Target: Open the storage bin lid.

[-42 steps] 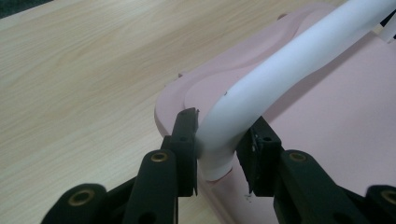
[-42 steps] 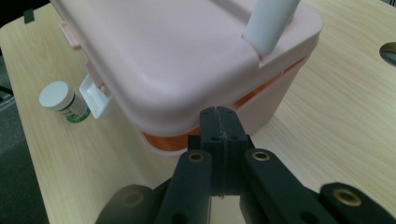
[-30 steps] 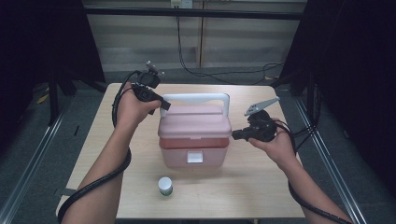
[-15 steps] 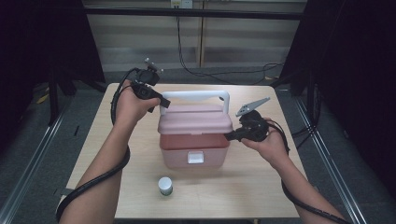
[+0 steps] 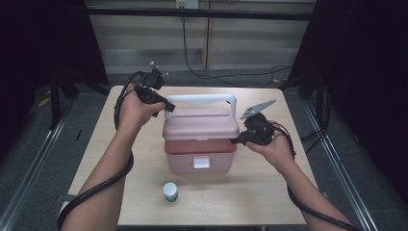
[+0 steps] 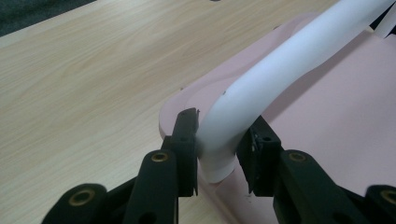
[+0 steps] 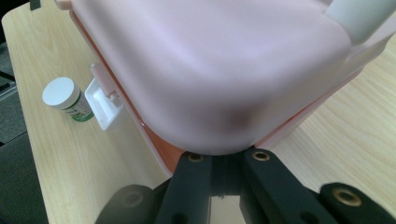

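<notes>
Right gripper (image 5: 236, 141) had moved from open table right of box in to right corner of pink box (image 5: 200, 137), centre of high view; lid-opening looked imminent. Its jaws were fully closed, tips against box's corner under lid, nothing between them. Left gripper (image 5: 166, 104), upper left, stayed clamped narrowly on white handle (image 6: 261, 79) base. Small bottle (image 5: 170, 191) stood near bottom, apart from box.

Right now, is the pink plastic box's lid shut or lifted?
Lifted slightly: the pale pink lid sits raised above the darker base, a gap showing at the corner in the right gripper view.
</notes>
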Motion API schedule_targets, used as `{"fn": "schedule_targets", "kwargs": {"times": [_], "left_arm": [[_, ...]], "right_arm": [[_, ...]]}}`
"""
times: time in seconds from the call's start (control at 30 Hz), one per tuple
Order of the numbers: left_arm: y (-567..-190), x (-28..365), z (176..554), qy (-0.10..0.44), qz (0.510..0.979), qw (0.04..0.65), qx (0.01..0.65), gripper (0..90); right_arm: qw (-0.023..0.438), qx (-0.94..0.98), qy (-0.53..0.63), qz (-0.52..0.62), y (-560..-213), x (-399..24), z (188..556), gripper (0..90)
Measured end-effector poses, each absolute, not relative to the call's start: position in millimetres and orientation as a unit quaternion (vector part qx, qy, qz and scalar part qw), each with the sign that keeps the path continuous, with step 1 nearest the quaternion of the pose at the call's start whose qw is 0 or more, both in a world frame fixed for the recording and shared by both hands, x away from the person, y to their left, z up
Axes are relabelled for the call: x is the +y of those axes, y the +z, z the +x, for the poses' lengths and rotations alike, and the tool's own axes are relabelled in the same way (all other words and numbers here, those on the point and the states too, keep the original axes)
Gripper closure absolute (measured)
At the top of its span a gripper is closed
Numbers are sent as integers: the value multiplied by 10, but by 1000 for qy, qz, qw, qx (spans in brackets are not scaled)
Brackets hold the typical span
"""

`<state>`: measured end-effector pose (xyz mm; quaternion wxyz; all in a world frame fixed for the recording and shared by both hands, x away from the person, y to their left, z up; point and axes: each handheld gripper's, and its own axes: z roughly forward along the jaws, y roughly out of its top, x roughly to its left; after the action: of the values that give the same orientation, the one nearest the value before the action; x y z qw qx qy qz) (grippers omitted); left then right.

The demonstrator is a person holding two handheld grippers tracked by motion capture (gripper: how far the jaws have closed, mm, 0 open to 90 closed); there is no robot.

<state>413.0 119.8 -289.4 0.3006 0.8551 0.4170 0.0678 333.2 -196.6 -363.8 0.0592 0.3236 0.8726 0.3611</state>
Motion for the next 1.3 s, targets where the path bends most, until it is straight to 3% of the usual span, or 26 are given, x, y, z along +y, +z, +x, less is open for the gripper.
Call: {"fn": "schedule_targets", "kwargs": {"times": [0.33, 0.63, 0.87, 1.03, 1.3], "left_arm": [[-2938, 1195, 4123, 88, 851, 310, 414, 677], [-2925, 1210, 4106, 108, 848, 308, 417, 555], [-2914, 1325, 4084, 114, 836, 312, 436, 411], [-2902, 1411, 4048, 114, 832, 315, 442, 363], [-2975, 1609, 3938, 116, 834, 302, 447, 357]], "right_arm": [[59, 871, 365, 323, -3637, -1966, 3315, 900], [58, 869, 369, 323, -3628, -1964, 3307, 900], [58, 867, 373, 325, -3610, -1968, 3307, 900], [60, 868, 369, 326, -3608, -1962, 3306, 900], [62, 869, 369, 325, -3564, -1959, 3323, 900]]}}
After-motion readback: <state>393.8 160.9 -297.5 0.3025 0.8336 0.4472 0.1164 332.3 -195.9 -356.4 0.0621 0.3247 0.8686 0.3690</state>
